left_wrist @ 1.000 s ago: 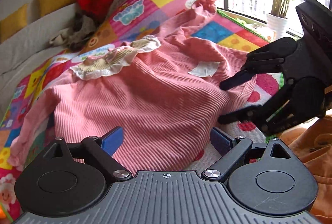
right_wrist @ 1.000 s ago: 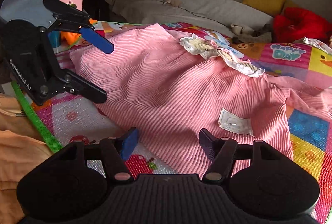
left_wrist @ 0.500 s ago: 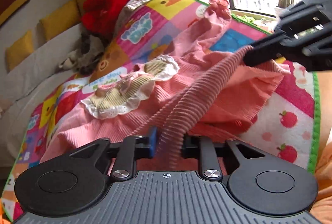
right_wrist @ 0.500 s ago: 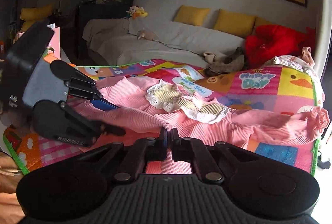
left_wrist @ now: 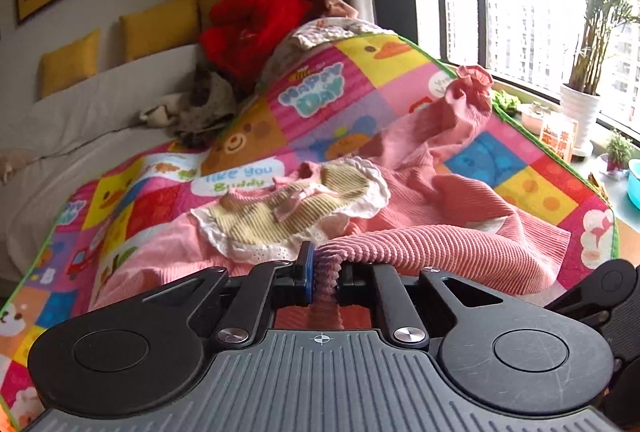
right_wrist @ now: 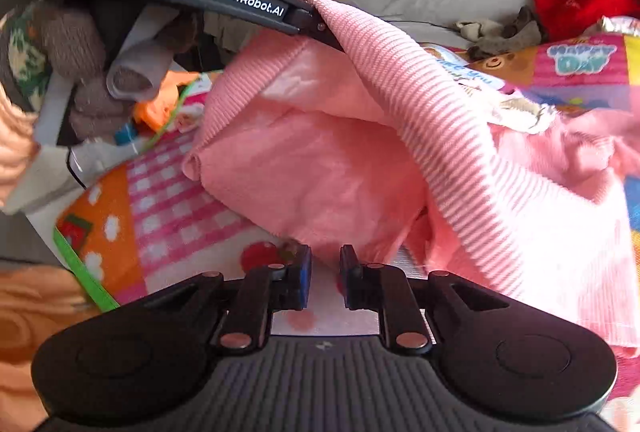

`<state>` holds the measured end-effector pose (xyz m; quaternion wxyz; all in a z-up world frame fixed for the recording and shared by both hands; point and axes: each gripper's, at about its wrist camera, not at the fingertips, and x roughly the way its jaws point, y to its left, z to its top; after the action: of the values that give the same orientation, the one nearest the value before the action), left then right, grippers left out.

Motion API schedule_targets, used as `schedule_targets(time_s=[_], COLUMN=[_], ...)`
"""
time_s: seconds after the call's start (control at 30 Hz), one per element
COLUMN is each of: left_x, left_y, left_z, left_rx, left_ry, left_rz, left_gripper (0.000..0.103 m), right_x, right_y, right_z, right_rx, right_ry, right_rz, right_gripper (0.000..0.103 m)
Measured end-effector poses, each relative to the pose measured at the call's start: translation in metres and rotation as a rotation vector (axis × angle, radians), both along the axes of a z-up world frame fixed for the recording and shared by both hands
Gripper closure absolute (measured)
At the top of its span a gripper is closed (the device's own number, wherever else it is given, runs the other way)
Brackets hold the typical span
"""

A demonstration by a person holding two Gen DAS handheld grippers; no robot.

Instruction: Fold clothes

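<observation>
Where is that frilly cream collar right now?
In the left wrist view the frilly cream collar lies at centre on the pink ribbed dress, just beyond the left tongs, which pinch the dress hem above the colourful play mat.

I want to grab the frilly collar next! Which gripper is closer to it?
Left. The left gripper, clamped on the pink dress, sits right beside the frilly collar. The right gripper is open, down by the hem, farther away.

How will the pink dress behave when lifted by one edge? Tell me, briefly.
Probably floppy: the pink dress drapes from the left tool and sags onto the mat. Likely light: one pinch at the edge holds that span up. Probably not slippery: the ribbed knit bunches in the tool's shut grip.
</observation>
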<state>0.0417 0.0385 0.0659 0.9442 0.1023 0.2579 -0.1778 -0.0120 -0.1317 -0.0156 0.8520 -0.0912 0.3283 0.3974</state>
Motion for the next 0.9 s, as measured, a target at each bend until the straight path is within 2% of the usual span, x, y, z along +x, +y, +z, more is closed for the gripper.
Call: schedule_targets(time_s=[0.1,0.2,0.27,0.4,0.47,0.5,0.63,0.77,0.83,0.9], left_x=[0.0,0.0,0.001,0.001,0.0,-0.001,0.001,0.001,0.002,0.003], left_y=[0.002,0.005,0.005,0.006,0.006,0.007,0.009,0.01,0.01,0.011], left_z=[-0.004,-0.008,-0.008,-0.003,0.0,0.001,0.003,0.002,0.0,-0.001], left_rx=[-0.007,-0.021,-0.028,-0.04,-0.044,-0.047,-0.066,-0.069,-0.068,-0.073], left_ry=[0.013,0.025,0.026,0.017,0.012,0.011,0.015,0.021,0.028,0.035], left_rz=[0.002,0.008,0.011,0.012,0.011,0.012,0.02,0.021,0.02,0.021], left_gripper=[0.09,0.09,0.09,0.09,0.09,0.09,0.09,0.088,0.086,0.086], right_x=[-0.016,-0.024,-0.017,0.001,0.009,0.013,-0.005,-0.032,-0.045,-0.045], right_y=[0.005,0.001,-0.007,-0.019,-0.024,-0.026,-0.009,0.01,0.011,0.005], right_z=[0.008,0.018,0.017,0.014,0.014,0.014,0.035,0.028,0.025,0.023], right_rx=[0.003,-0.096,-0.142,-0.165,-0.164,-0.164,-0.135,-0.102,-0.108,-0.14], right_ry=[-0.044,-0.229,-0.255,-0.244,-0.242,-0.242,-0.338,-0.297,-0.299,-0.3], right_rz=[0.055,-0.079,-0.165,-0.251,-0.282,-0.298,-0.138,0.148,0.199,0.165], right_gripper=[0.086,0.079,0.071,0.07,0.099,0.099,0.1,0.099,0.098,0.094])
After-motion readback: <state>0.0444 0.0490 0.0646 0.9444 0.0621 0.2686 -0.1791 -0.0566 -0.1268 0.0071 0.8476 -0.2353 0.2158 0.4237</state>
